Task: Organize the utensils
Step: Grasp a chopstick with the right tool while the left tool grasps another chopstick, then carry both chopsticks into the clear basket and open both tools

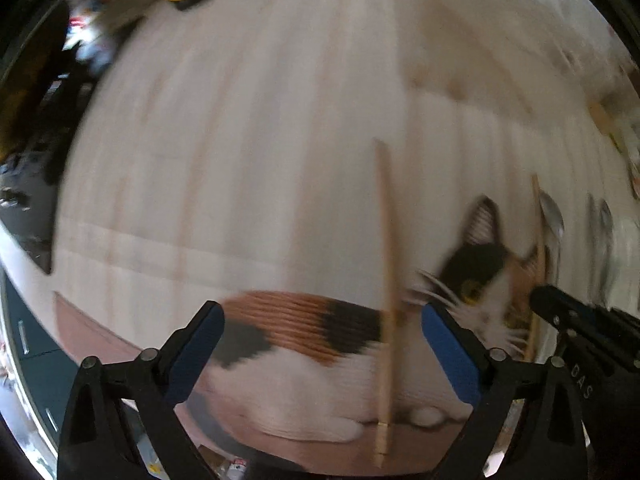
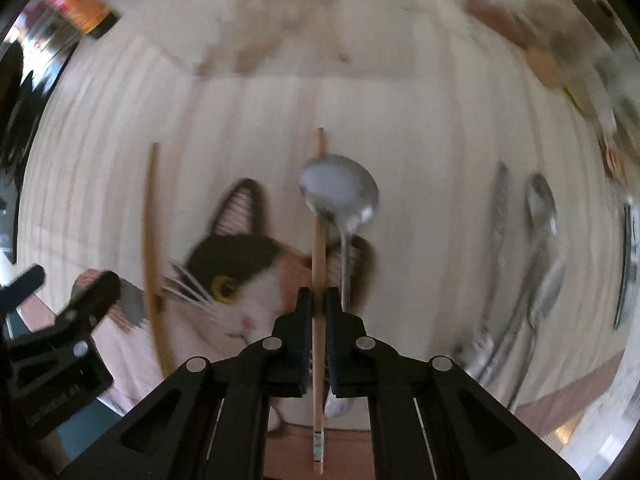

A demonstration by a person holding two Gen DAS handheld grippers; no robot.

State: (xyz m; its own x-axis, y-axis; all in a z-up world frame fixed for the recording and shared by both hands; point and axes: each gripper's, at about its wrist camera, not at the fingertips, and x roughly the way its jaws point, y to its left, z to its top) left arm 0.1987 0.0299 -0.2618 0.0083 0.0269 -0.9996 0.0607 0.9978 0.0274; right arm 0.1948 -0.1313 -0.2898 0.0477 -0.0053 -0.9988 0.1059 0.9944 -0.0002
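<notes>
right gripper point(image 2: 318, 312) clamps chopstick point(image 2: 319, 264) | left gripper point(image 1: 322, 344) marked "DAS"

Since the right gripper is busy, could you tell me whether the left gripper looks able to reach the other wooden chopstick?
Probably yes: the left gripper is open, the thin wooden chopstick lies between its fingers, nothing covering it.

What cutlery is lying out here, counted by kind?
Chopsticks: 2
Spoon: 1
Blurred metal pieces, kind unclear: at least 2
Total: at least 5
</notes>
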